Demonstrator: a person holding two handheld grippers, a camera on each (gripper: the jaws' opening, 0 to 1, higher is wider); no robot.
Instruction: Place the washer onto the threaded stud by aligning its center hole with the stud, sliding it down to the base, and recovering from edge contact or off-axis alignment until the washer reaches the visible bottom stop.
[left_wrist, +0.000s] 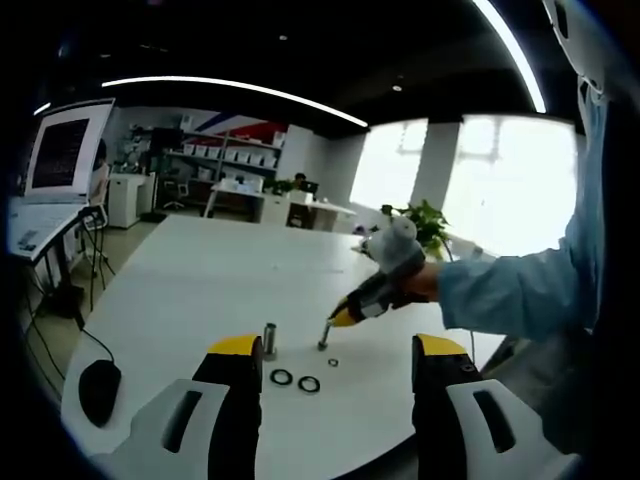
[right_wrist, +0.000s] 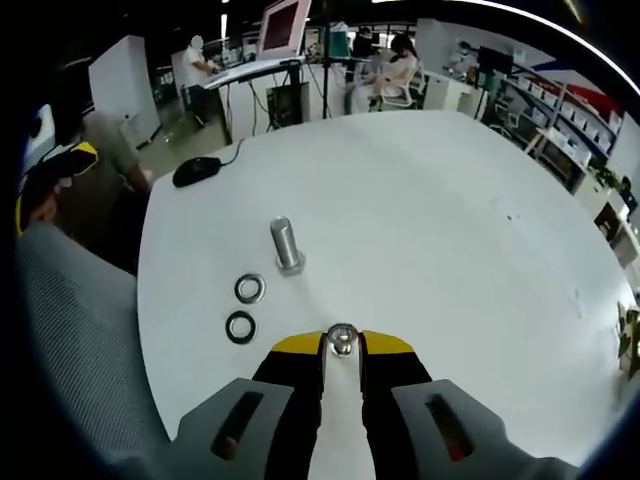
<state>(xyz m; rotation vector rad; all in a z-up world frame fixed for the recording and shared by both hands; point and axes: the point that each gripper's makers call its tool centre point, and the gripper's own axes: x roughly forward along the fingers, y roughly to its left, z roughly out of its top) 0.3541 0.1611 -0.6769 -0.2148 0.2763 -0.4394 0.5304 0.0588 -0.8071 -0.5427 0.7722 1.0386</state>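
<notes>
- Right hand-held gripper (right_wrist: 342, 345) is clenched on a small washer (right_wrist: 342, 340) above the white surface (right_wrist: 450, 230).
- Threaded stud (right_wrist: 286, 245) stands upright (two spare rings (right_wrist: 245, 308) lie just beside it).
- Left hand-held gripper (left_wrist: 338, 365) hangs released; a mouse (right_wrist: 196, 171) sits well apart.

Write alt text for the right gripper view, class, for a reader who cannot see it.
The right gripper is shut on a small metal stud above a white table. Ahead stand a larger threaded stud and two washers lying flat.
</notes>
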